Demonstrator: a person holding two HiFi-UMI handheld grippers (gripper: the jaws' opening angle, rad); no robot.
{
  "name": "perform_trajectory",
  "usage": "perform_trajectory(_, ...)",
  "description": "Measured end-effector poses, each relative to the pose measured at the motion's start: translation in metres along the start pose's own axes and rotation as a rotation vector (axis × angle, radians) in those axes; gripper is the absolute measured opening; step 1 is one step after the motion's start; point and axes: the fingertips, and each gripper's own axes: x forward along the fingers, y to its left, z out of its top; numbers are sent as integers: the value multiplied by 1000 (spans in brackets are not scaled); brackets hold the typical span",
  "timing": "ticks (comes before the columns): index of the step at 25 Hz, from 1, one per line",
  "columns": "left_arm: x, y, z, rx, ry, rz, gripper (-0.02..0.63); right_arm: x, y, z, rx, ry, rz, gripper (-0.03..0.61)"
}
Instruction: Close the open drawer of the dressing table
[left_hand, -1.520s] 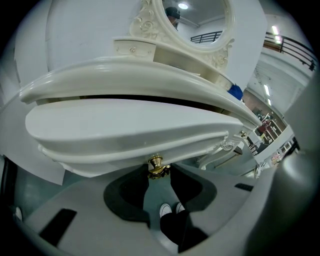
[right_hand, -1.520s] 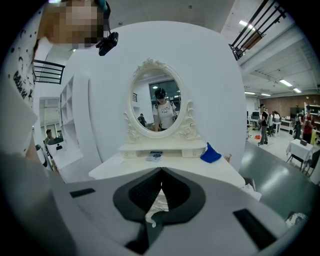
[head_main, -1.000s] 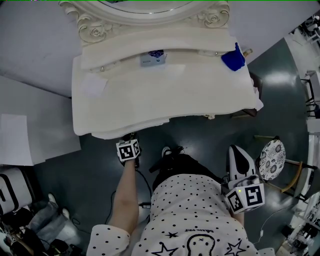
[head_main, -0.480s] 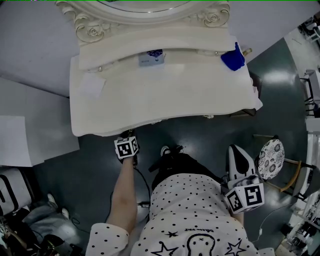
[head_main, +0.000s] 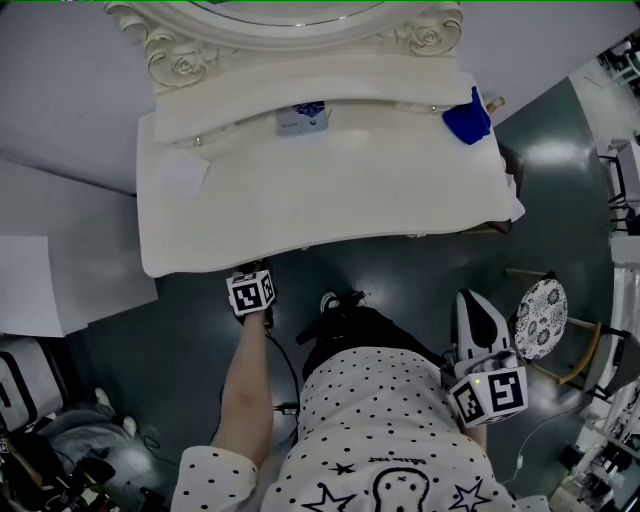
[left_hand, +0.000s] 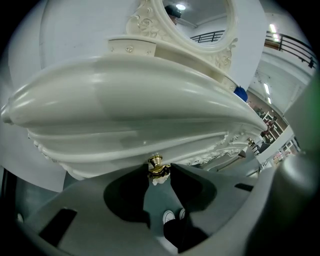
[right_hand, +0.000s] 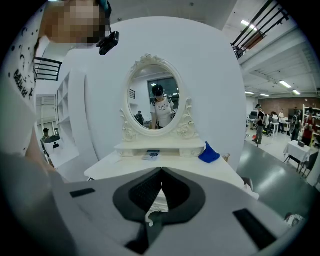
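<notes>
Under dressing table (head_main: 330, 190) worktop's front edge: left gripper (head_main: 256, 272) clamped on gold drawer knob (left_hand: 156, 162). Right gripper (right_hand: 161, 171) closed, empty.

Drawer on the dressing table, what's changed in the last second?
The left gripper, closed on the knob, moved toward the dressing table, and the drawer slid further in under it. The right gripper stayed where it was; the blue cloth did not move.
</notes>
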Motion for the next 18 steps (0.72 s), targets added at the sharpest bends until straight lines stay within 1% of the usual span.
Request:
perform_trajectory(7, 1, 1, 2, -18, -1, -9, 147, 5, -2, 5, 5, -2, -5, 9)
perform_trajectory(11, 1, 3, 3, -32, -11, 4, 146, 6, -2, 6, 8, -3, -3, 9)
perform_trajectory(18, 2, 3, 4, -55, -24, 4, 147, 0, -8, 7, 14, -12, -11, 9)
